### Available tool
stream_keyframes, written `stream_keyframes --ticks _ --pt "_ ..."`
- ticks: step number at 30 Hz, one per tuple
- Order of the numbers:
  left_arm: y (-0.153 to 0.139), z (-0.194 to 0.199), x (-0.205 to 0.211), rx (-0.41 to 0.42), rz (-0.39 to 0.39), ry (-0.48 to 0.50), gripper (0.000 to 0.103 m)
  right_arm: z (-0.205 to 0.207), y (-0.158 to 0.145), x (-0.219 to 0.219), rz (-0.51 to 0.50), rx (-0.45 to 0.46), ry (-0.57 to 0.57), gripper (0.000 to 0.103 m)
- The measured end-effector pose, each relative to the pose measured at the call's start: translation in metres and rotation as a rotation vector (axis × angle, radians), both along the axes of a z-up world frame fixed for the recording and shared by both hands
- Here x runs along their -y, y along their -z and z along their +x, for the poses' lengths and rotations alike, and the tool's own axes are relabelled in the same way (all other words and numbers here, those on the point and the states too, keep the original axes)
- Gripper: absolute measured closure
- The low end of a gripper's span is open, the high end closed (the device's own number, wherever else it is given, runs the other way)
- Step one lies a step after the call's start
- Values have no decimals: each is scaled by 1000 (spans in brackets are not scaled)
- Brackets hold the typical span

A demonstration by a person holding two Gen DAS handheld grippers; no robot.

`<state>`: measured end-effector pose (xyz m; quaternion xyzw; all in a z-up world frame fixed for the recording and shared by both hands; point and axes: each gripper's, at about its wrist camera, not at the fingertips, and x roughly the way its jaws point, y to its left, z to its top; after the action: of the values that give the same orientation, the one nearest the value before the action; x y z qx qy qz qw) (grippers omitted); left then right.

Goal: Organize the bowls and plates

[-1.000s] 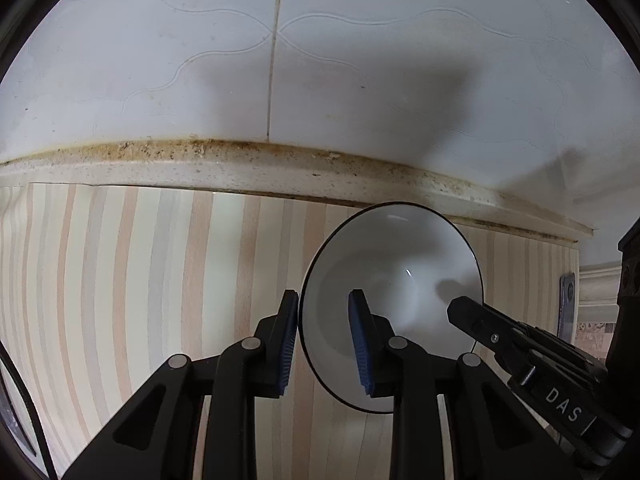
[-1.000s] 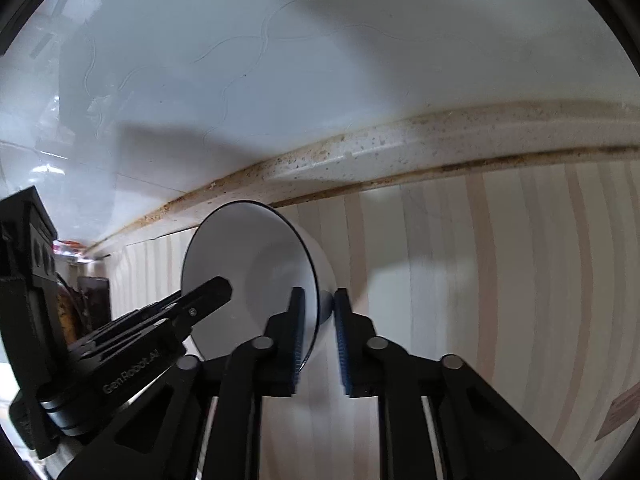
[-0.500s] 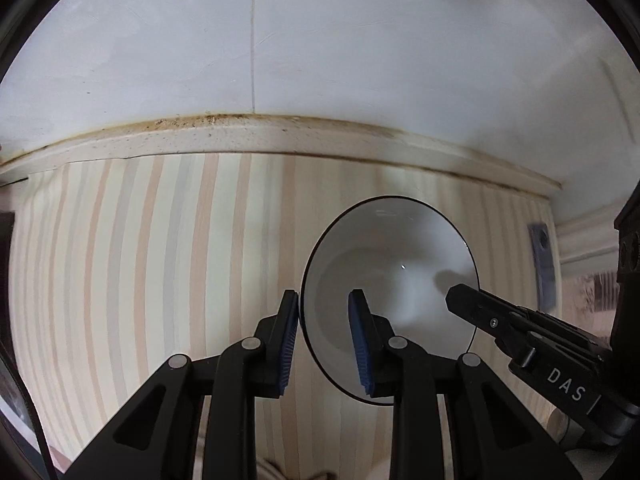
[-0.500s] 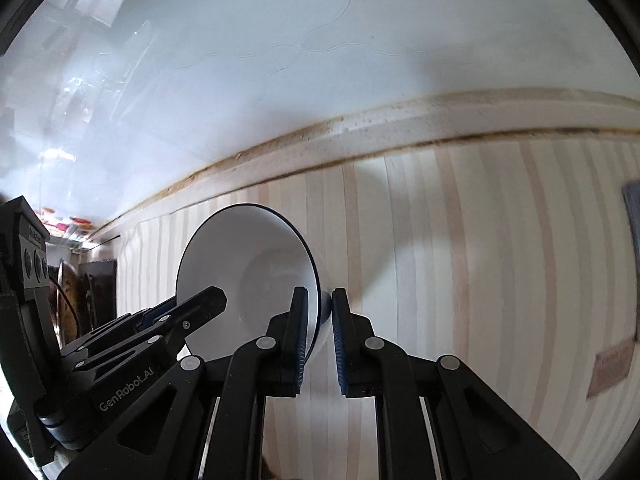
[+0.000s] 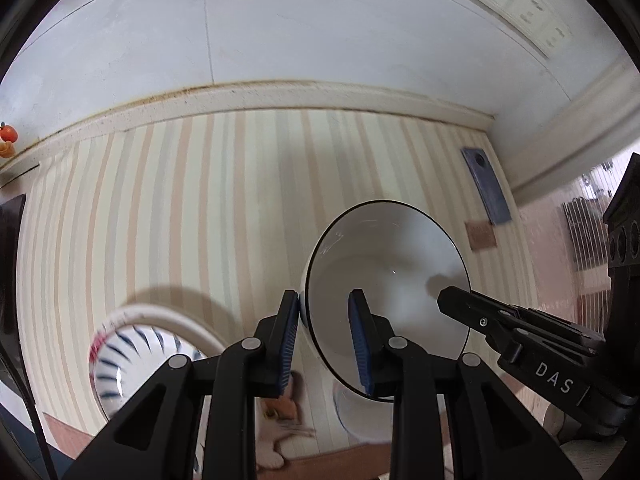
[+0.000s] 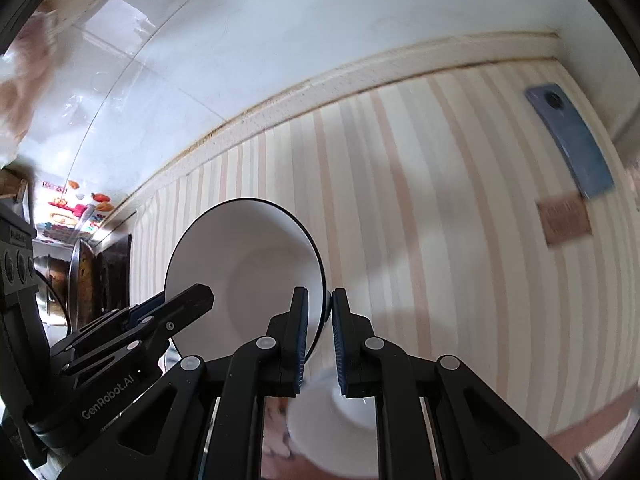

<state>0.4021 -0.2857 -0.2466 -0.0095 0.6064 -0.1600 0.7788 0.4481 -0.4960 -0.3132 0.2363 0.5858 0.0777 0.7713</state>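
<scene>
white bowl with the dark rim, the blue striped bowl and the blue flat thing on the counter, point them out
white bowl (image 5: 384, 264), left wrist view, on its inner wall.
blue striped bowl (image 5: 132, 356), left wrist view, on its patterned inside.
blue flat object (image 6: 570, 140), right wrist view, on its top face.

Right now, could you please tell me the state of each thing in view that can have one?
White bowl: lifted off the counter, tipped on edge, rim pinched from both sides.
Left gripper: jaws shut on the bowl's rim.
Right gripper: jaws shut on the opposite rim.
Blue-striped bowl: upright on the striped mat, untouched.
</scene>
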Motion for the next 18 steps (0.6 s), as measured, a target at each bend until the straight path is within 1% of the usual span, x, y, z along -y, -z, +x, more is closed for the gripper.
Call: stream_keyframes --ticks 4,9,13,18 --pt "0 -24 8 -3 0 35 80 -40 -7 7 -10 2 20 90" --pt "3 -44 18 -10 5 63 80 -77 -9 20 -5 -1 58 89" --pt "9 -55 23 -23 15 86 80 -98 -4 27 -5 -13 75 90" --pt "22 -64 26 -47 29 109 80 -113 7 31 -2 -32 84 90"
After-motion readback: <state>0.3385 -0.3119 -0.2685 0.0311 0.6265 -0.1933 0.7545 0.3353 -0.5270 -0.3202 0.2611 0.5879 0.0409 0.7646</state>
